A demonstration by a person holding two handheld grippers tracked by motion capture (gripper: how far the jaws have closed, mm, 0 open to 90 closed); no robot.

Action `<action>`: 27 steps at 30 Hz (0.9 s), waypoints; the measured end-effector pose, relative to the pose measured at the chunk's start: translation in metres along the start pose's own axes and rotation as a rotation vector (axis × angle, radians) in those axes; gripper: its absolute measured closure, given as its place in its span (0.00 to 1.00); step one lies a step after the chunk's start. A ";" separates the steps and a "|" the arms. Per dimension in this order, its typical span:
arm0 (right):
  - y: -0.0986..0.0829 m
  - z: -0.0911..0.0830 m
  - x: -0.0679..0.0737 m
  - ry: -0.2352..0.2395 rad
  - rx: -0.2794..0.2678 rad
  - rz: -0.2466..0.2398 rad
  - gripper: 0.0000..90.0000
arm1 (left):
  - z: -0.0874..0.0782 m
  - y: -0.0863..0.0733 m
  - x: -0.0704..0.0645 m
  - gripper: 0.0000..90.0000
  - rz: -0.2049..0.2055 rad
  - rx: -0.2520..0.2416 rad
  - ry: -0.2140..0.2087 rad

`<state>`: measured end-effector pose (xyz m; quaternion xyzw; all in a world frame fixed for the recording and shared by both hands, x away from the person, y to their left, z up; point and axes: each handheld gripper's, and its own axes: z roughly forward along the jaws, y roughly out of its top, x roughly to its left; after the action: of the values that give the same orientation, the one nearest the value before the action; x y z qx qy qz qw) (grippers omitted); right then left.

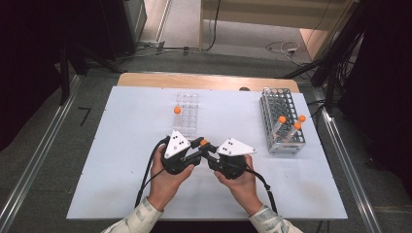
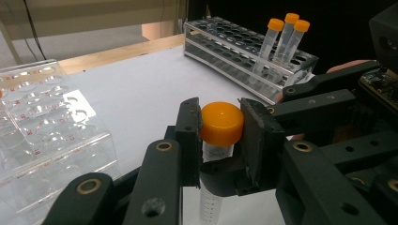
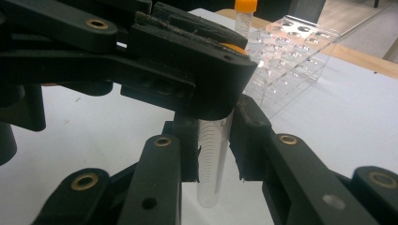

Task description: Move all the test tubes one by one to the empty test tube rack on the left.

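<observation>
While both hands meet at the lower middle of the high view, we hold one tube point(image 2: 217, 140) upright between the two grippers, with its long axis running top to bottom in both gripper views. The left gripper point(image 2: 217, 133) has its jaws pressed on the orange cap point(image 2: 221, 123) from both sides. The right gripper point(image 3: 213, 140) is clamped lower, on the clear body of the tube, just under the cap. So the cap lies above our right jaws and inside our left ones, and any twist must turn around this upright axis. Our judgement is that the cap is about to be unscrewed. The clear rack point(image 1: 187, 112) with one tube stands above the hands, and the metal rack point(image 1: 282, 121) with three tubes is at the right.
</observation>
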<state>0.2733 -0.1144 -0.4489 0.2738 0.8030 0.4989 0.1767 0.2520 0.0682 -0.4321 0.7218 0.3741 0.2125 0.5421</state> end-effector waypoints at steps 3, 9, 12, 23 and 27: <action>0.001 -0.002 0.000 0.007 0.002 0.002 0.57 | -0.001 0.003 0.003 0.78 -0.004 -0.012 0.007; -0.001 -0.015 -0.008 0.018 -0.004 0.036 0.38 | -0.003 0.017 0.016 0.78 -0.042 -0.055 0.025; -0.005 -0.021 -0.015 0.008 0.001 0.051 0.37 | 0.002 0.027 0.022 0.78 -0.048 -0.054 0.036; -0.009 -0.032 -0.031 -0.020 -0.005 0.079 0.38 | 0.010 0.059 0.052 0.78 -0.078 -0.059 0.115; -0.009 -0.031 -0.031 -0.020 -0.005 0.078 0.38 | 0.008 0.065 0.064 0.79 -0.095 -0.072 0.151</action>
<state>0.2776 -0.1589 -0.4433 0.3097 0.7886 0.5046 0.1659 0.3181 0.1035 -0.3800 0.6650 0.4400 0.2537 0.5475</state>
